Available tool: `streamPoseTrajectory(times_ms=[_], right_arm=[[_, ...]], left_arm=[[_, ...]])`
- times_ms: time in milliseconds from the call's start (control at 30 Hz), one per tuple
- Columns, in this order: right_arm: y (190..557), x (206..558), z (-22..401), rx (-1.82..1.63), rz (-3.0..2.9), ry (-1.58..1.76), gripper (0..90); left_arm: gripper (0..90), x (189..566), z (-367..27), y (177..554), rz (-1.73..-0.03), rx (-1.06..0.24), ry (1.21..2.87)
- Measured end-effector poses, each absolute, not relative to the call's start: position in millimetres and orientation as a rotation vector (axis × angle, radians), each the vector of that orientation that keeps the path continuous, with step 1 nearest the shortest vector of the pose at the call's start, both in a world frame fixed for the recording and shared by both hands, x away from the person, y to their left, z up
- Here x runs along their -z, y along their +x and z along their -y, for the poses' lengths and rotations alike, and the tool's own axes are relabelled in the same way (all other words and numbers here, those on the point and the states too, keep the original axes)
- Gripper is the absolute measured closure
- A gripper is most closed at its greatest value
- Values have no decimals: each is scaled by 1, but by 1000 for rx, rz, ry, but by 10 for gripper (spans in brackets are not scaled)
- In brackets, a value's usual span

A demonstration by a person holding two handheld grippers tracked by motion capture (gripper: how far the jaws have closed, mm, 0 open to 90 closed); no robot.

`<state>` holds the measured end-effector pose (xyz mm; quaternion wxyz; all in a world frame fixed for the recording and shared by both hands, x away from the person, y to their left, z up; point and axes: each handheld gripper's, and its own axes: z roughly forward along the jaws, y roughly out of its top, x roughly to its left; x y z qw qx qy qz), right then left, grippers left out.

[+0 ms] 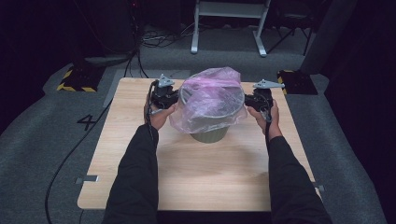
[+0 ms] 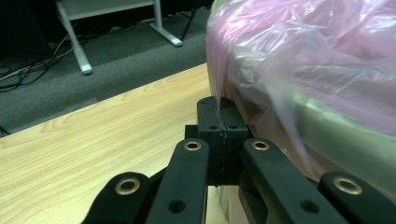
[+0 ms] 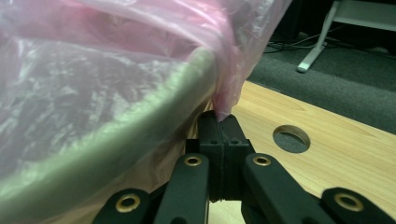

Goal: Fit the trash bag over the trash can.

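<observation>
Resting on grey carpet [image 1: 46, 126], wooden table [image 1: 196, 177]

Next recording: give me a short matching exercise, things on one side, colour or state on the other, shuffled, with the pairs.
Things:
1. plastic bag
2. bin
3. left gripper
4. table

Descriptions:
A. light wood
B. grey-green, round rim
C. pink, see-through, draped over the bin
D. jaws shut on the bag's film

Pairs: 1-C, 2-B, 3-D, 4-A
</observation>
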<state>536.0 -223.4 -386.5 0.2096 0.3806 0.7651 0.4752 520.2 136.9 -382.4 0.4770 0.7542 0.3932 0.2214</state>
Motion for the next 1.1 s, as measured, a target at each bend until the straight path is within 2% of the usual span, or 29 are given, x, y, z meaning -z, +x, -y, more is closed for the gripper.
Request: streamPoseTrajectory(times_ms=[233, 433, 800, 1100], right_arm=[[524, 385, 228, -1339, -2194, 994, 900], [514, 382, 234, -1304, -2227, 930, 900], [523, 362, 242, -1354, -1968, 1025, 897], [539, 376, 223, -1251, -2077, 1100, 894]], left_arm=[[898, 383, -143, 511, -897, -494, 1860], [898, 382, -145, 506, -864, -507, 1883], [897, 375, -145, 522, -984, -599, 1806], [897, 392, -135, 538, -1077, -510, 1894]])
